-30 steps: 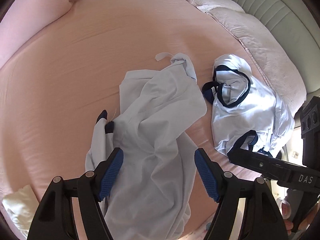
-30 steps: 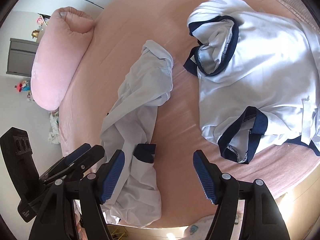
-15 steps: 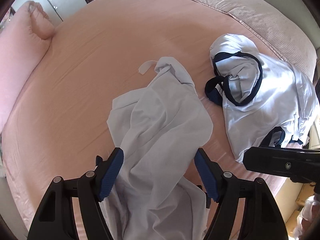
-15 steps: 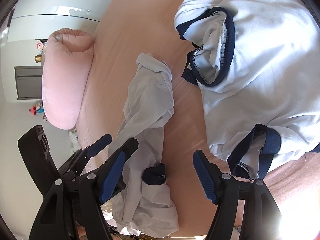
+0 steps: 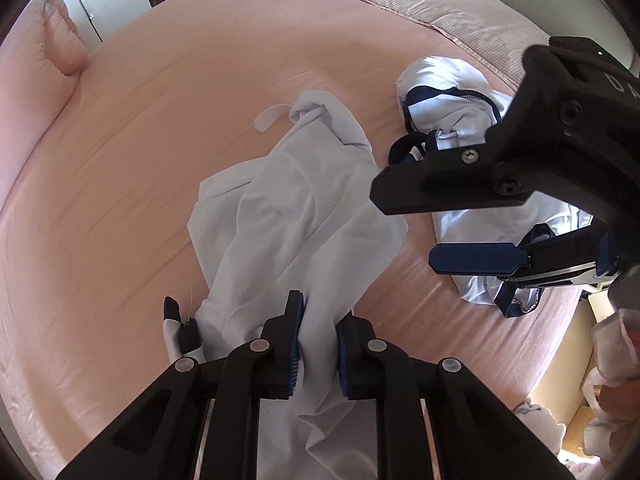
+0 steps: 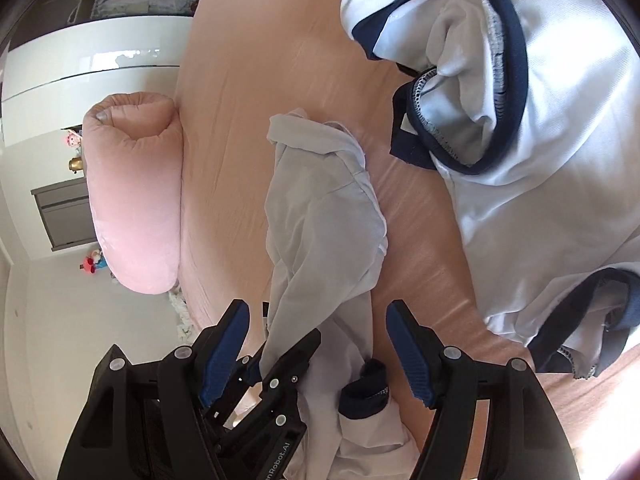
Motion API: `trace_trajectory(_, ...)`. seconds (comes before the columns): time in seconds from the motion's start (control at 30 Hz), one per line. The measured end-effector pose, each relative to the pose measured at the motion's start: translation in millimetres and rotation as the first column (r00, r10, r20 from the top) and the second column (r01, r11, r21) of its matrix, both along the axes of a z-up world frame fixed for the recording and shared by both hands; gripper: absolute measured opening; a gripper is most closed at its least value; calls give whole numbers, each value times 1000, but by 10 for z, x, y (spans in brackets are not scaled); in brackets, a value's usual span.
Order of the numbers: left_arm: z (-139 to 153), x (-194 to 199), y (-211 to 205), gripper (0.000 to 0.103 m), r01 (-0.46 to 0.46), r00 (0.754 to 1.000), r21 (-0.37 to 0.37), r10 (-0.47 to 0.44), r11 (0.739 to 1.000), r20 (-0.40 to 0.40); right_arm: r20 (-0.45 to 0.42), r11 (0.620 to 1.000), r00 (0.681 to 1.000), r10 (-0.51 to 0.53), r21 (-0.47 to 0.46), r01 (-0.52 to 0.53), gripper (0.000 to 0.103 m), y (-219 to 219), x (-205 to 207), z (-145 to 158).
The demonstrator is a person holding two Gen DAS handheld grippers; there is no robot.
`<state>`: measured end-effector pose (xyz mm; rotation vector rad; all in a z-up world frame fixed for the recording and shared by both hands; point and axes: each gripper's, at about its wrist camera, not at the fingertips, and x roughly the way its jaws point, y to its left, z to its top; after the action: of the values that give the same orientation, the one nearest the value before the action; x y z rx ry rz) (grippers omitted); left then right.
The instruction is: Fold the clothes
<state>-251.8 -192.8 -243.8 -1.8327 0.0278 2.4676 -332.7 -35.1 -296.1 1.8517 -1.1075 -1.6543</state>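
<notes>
A crumpled pale grey garment (image 5: 296, 216) with navy cuffs lies in the middle of the pink bed. My left gripper (image 5: 318, 340) is shut on its near end, with cloth bunched between the blue pads. In the right wrist view the same garment (image 6: 324, 232) runs up from the left gripper (image 6: 280, 356), and a navy cuff (image 6: 364, 388) lies beside it. My right gripper (image 6: 318, 316) stands open just above this garment, with nothing between its fingers. It also shows at the right in the left wrist view as the right gripper (image 5: 420, 228). A white top with navy trim (image 5: 460, 120) (image 6: 560, 160) lies to the right.
The pink sheet (image 5: 160, 120) spreads wide to the left and far side. A pink bolster pillow (image 5: 52, 52) (image 6: 136, 200) lies along the far left edge. A quilted blanket (image 5: 440, 4) covers the far end. The bed's edge drops off at the near right.
My left gripper went from open to shut on the pale grey garment's near end. The right gripper moved in close beside the left one, over the same garment.
</notes>
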Motion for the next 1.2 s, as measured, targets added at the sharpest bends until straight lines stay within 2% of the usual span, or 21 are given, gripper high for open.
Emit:
trace_trajectory(0.13, -27, 60, -92, 12, -39, 999, 52, 38, 998, 7, 85, 996, 996, -32, -85, 40, 70, -144, -16, -169)
trace_trajectory(0.3, -42, 135, -183, 12, -78, 997, 110, 76, 991, 18, 148, 995, 986, -73, -55, 82, 70, -223, 28, -294)
trace_trajectory(0.43, -28, 182, -197, 11, -86, 996, 118, 85, 989, 9, 136, 994, 984, -112, 3, 113, 70, -198, 53, -345)
trace_trajectory(0.63, -103, 247, -261, 10, -118, 993, 170, 114, 978, 34, 172, 995, 980, -104, 11, 103, 70, -246, -30, -582)
trace_trajectory(0.7, -161, 271, -297, 10, -134, 991, 192, 128, 972, 45, 183, 995, 978, -97, 11, 96, 49, -268, -60, -660)
trace_trajectory(0.73, -190, 284, -315, 10, -142, 990, 203, 134, 969, 50, 189, 996, 978, -93, 12, 93, 44, -280, -75, -699)
trace_trajectory(0.8, -229, 312, -339, 10, -157, 987, 223, 148, 962, 59, 157, 998, 985, -66, 29, 62, 29, -332, -114, -679)
trace_trajectory(0.97, -274, 353, -377, 10, -190, 981, 263, 175, 946, 80, 28, 994, 999, 37, 105, -39, 11, -482, -173, -519)
trace_trajectory(1.13, -142, 333, -470, 11, -246, 969, 325, 219, 913, 118, -102, 961, 980, 169, 236, -141, 11, -618, -157, -309)
trace_trajectory(1.2, -40, 299, -533, 15, -254, 966, 332, 223, 908, 127, -130, 951, 971, 202, 264, -162, 10, -642, -152, -266)
